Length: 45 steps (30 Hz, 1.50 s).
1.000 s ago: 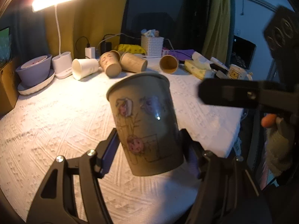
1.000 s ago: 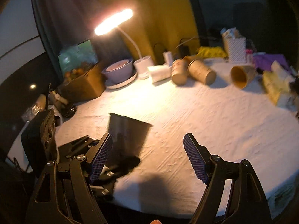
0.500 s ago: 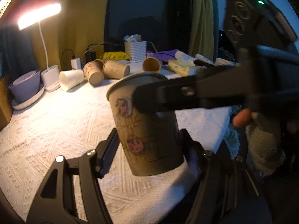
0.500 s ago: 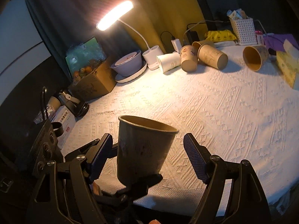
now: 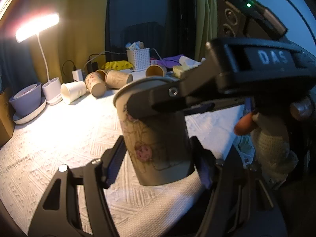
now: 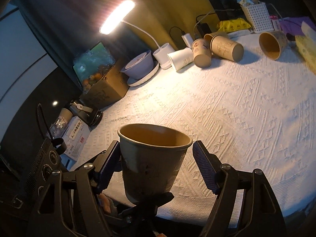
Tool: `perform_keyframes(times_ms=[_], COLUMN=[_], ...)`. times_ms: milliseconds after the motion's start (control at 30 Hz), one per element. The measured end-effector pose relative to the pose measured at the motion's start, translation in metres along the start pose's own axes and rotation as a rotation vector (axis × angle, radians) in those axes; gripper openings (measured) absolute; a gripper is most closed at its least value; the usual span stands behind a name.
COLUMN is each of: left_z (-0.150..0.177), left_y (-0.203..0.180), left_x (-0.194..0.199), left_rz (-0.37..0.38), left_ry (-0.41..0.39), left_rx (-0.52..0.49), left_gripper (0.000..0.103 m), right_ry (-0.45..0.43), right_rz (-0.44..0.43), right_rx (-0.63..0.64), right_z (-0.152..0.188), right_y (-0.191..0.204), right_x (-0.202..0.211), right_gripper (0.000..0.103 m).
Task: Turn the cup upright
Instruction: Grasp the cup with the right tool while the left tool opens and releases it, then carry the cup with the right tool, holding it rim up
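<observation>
A brown printed paper cup point(image 5: 158, 144) stands upright, mouth up, near the table's front edge. My left gripper point(image 5: 160, 158) is shut on its lower body. In the right wrist view the same cup point(image 6: 152, 162) sits between the fingers of my right gripper point(image 6: 156, 164), which is open around its upper part; the left pad is close to or touching the cup wall and the right pad stands clear. The right gripper's finger point(image 5: 177, 96) crosses the cup's upper part in the left wrist view.
Several paper cups lie on their sides at the table's back, among them a white one point(image 6: 180, 58) and a brown one point(image 6: 271, 42). A lit desk lamp point(image 6: 117, 16), a bowl on a plate point(image 6: 139, 67), a cardboard box point(image 6: 106, 87) and a white basket point(image 6: 256, 16) stand along the back and left.
My right gripper has moved in around the cup, which now sits between its fingers. The left gripper keeps its hold on the cup.
</observation>
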<state>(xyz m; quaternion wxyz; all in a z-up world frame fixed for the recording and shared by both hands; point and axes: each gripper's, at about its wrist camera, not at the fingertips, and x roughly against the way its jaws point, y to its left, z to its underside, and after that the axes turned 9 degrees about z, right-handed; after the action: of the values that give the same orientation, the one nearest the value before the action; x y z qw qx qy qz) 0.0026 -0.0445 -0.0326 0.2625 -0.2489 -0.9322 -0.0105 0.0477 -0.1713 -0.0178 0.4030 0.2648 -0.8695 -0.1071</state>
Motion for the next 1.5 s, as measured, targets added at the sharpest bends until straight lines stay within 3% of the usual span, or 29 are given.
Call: perform_keyframes(times_ms=[300, 367, 633, 733, 1000, 1200, 1333, 1500], left_z=[0.002, 0.002, 0.002, 0.003, 0.010, 0.019, 0.021, 0.021], left_y=[-0.007, -0.009, -0.009, -0.006, 0.014, 0.030, 0.034, 0.049], left_x=[0.002, 0.003, -0.002, -0.002, -0.009, -0.006, -0.002, 0.005], left_rz=[0.013, 0.016, -0.002, 0.009, 0.021, -0.040, -0.117, -0.133], left_ry=[-0.017, -0.019, 0.005, 0.010, 0.066, 0.105, 0.122, 0.100], left_rx=[-0.027, -0.029, 0.001, 0.026, 0.134, 0.208, 0.193, 0.227], left_gripper=[0.066, 0.066, 0.067, 0.079, 0.079, 0.079, 0.079, 0.079], right_ry=[0.021, 0.024, 0.019, -0.009, -0.139, -0.194, -0.208, -0.228], right_rz=[-0.015, -0.024, 0.006, 0.060, 0.194, 0.343, 0.395, 0.431], right_rx=[-0.018, -0.012, -0.003, 0.009, 0.107, 0.268, 0.340, 0.410], right_z=[0.002, 0.002, -0.001, -0.004, -0.020, -0.025, -0.026, -0.025], right_y=[-0.003, -0.002, 0.000, -0.001, 0.004, 0.015, 0.019, 0.026], right_x=[-0.007, -0.008, -0.010, -0.009, 0.000, -0.016, -0.031, -0.047], right_gripper=[0.079, 0.072, 0.071, 0.071, 0.071, 0.071, 0.071, 0.071])
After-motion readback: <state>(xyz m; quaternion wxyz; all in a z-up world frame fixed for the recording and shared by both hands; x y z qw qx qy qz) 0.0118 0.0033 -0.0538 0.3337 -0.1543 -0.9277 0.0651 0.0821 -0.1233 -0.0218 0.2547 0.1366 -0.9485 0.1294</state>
